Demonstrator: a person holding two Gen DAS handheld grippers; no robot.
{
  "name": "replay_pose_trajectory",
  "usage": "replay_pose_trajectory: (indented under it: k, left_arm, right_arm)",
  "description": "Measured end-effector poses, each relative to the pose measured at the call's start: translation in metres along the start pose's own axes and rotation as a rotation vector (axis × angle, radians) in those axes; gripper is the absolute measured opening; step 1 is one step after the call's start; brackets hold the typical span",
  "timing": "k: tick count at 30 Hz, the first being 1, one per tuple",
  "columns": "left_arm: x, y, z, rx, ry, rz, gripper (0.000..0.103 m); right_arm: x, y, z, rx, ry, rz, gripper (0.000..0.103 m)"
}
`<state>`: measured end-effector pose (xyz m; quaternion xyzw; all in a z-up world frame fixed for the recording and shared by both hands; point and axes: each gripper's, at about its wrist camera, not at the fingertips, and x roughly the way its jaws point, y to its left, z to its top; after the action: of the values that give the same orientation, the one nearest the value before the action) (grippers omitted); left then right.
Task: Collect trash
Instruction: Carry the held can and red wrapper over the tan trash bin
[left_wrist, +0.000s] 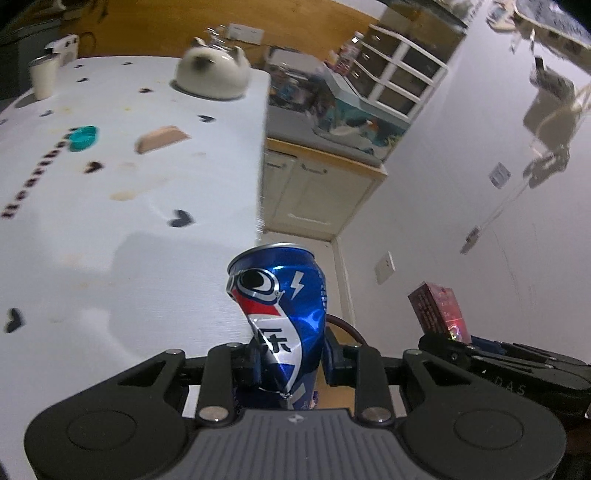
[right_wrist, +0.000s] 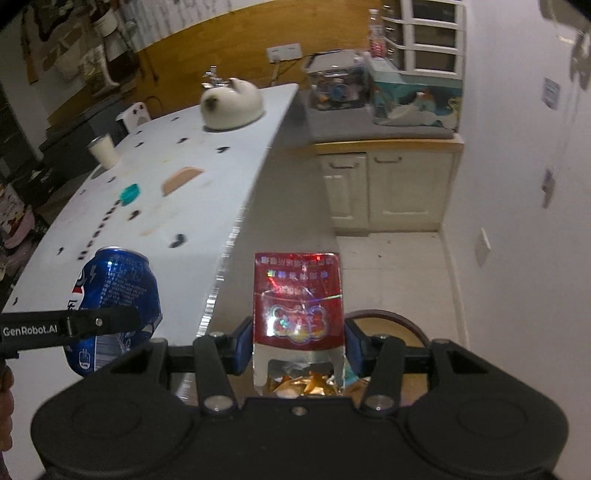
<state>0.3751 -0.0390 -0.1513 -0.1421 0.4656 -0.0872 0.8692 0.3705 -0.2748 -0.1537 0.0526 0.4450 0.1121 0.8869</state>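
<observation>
My left gripper (left_wrist: 291, 363) is shut on a crushed blue soda can (left_wrist: 282, 306), held upright just past the right edge of the white table (left_wrist: 122, 229). The same can (right_wrist: 110, 295) shows at the left of the right wrist view, with a left finger (right_wrist: 99, 321) across it. My right gripper (right_wrist: 298, 345) is shut on a red cigarette pack (right_wrist: 298, 299) with its torn gold foil end toward the camera, held over the floor beside the table. In the left wrist view the pack (left_wrist: 437, 308) shows at the right, above the right gripper's body.
On the table (right_wrist: 147, 192) stand a white cup (right_wrist: 104, 149), a teal lid (right_wrist: 129, 194), a tan block (right_wrist: 181, 179) and a round white cat-shaped object (right_wrist: 231, 103). Beyond are a cream cabinet (right_wrist: 388, 188) with clutter on top, a tiled floor (right_wrist: 399, 273) and a white wall (right_wrist: 517, 221). A brown curved rim (right_wrist: 391, 317) shows below the pack.
</observation>
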Motion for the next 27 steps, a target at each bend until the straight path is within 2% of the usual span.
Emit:
replay_pose_trajectory:
  k: [8,15,22,27]
  left_arm:
    - [0.058,-0.044,-0.004,0.029,0.070,-0.023,0.030]
    - [0.126,-0.072,-0.014,0.048,0.176,-0.021,0.030]
    - [0.201,-0.080,-0.026,0.090,0.306,0.002,0.030]
    - [0.260,-0.077,-0.042,0.130,0.405,0.037,0.030]
  right_arm:
    - [0.012,-0.068,-0.007,0.063,0.034,-0.044,0.051]
    - [0.036,-0.119,-0.016,0.106,0.087,-0.072,0.051]
    - [0.073,-0.156,-0.033,0.153,0.167,-0.090,0.051]
    - [0.112,-0.172,-0.049,0.199,0.240,-0.072,0.051]
